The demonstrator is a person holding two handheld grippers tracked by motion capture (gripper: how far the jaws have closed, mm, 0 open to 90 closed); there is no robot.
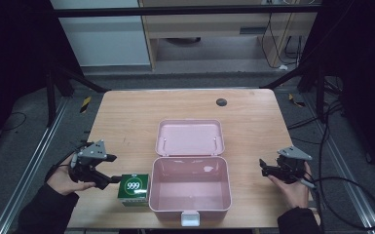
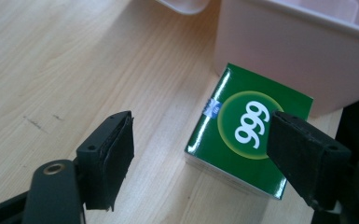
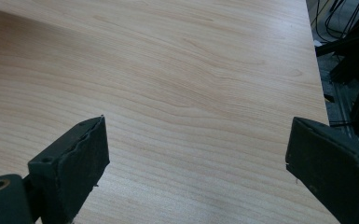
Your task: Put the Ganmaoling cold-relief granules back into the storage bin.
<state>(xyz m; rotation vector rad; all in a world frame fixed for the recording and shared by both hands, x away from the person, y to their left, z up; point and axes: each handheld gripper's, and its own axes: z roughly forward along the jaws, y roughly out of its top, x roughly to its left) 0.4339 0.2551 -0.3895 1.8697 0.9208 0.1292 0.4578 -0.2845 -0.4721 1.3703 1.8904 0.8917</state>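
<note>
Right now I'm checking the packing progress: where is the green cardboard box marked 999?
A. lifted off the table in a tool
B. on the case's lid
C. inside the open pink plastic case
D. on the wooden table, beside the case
D: the green cardboard box rests on the wooden table, just left of the open pink plastic case.

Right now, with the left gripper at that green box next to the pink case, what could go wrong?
The left gripper is open and sits off-centre: one pad hangs over the green box, the other over bare table. Closing from here would probably catch only a corner, so the box could twist or slip.

The box lies very close to the wall of the open pink case. A sideways push might jam it against that wall or shove the case.
</note>
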